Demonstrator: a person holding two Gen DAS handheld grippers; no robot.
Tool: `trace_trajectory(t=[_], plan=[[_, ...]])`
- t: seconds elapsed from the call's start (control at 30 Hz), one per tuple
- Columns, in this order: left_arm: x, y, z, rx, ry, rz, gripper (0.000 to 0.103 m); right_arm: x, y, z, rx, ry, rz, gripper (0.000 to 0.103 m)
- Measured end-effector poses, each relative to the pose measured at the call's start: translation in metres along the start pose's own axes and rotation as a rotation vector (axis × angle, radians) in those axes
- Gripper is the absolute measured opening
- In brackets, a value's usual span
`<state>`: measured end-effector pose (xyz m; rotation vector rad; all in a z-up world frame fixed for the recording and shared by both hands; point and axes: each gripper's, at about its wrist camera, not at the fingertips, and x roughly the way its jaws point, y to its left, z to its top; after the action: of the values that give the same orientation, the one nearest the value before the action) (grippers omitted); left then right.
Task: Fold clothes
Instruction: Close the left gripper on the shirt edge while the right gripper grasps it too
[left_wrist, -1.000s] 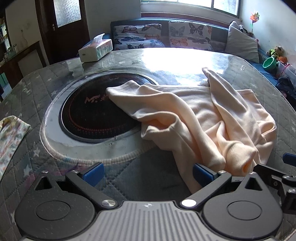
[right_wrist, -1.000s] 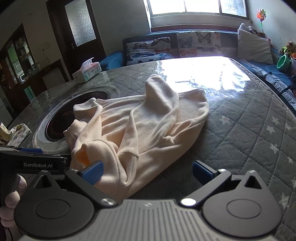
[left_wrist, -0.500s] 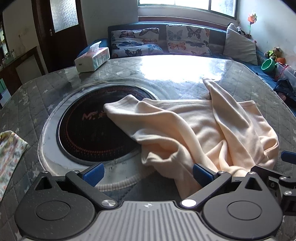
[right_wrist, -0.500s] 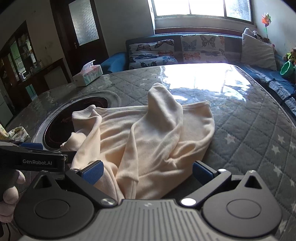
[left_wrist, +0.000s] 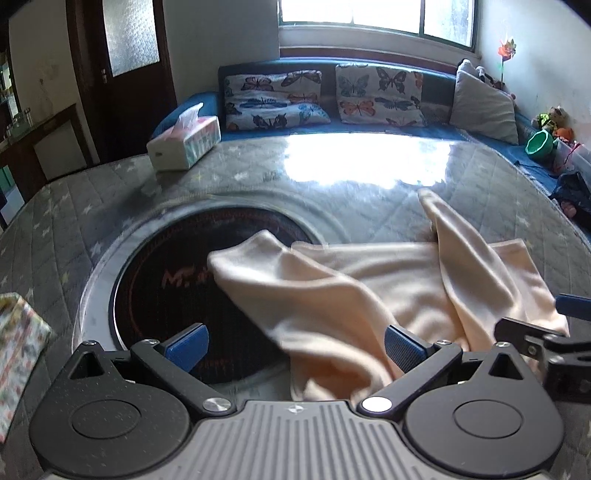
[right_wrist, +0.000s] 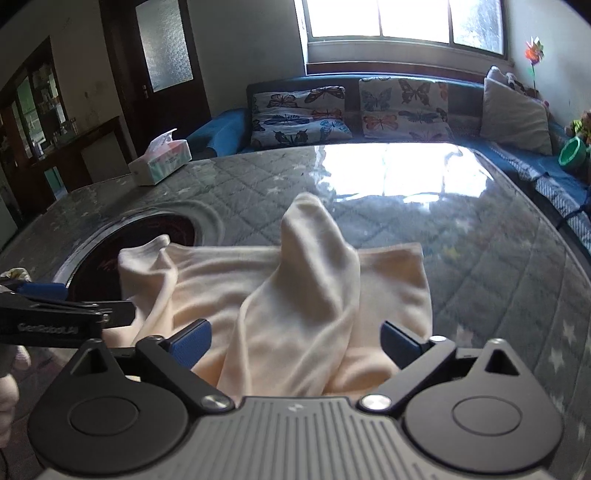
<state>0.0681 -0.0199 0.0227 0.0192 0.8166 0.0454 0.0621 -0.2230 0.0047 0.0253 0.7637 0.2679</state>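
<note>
A cream garment (left_wrist: 373, 288) lies crumpled on the quilted grey table (left_wrist: 55, 229), one sleeve draped over the round black cooktop inset (left_wrist: 177, 280). My left gripper (left_wrist: 293, 345) is open, its blue pads apart, with the garment's near edge lying between them. My right gripper (right_wrist: 295, 341) is open over the garment (right_wrist: 295, 295), whose near folds reach between its pads. Each gripper shows at the side of the other's view.
A tissue box (left_wrist: 184, 138) stands at the table's far left. A patterned cloth (left_wrist: 16, 354) lies at the left edge. A sofa with butterfly cushions (left_wrist: 354, 96) runs behind the table. A green bowl (left_wrist: 539, 142) and toys sit at the far right.
Both grippers have moved forward and lower towards the garment; its near edge now lies between the pads of each. The garment has not visibly shifted.
</note>
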Motion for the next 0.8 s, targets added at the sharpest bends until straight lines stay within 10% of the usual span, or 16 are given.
trace_trajectory(t=[0.47, 0.8], plan=[[0.059, 0.005, 0.032, -0.025, 0.079, -0.074, 0.079, 0.079, -0.003, 0.051, -0.068, 0.036, 0.002, 0.068], [0.08, 0.005, 0.028, -0.02, 0.102, -0.096, 0.058, 0.095, -0.014, 0.055, -0.096, 0.036, -0.008, 0.03]])
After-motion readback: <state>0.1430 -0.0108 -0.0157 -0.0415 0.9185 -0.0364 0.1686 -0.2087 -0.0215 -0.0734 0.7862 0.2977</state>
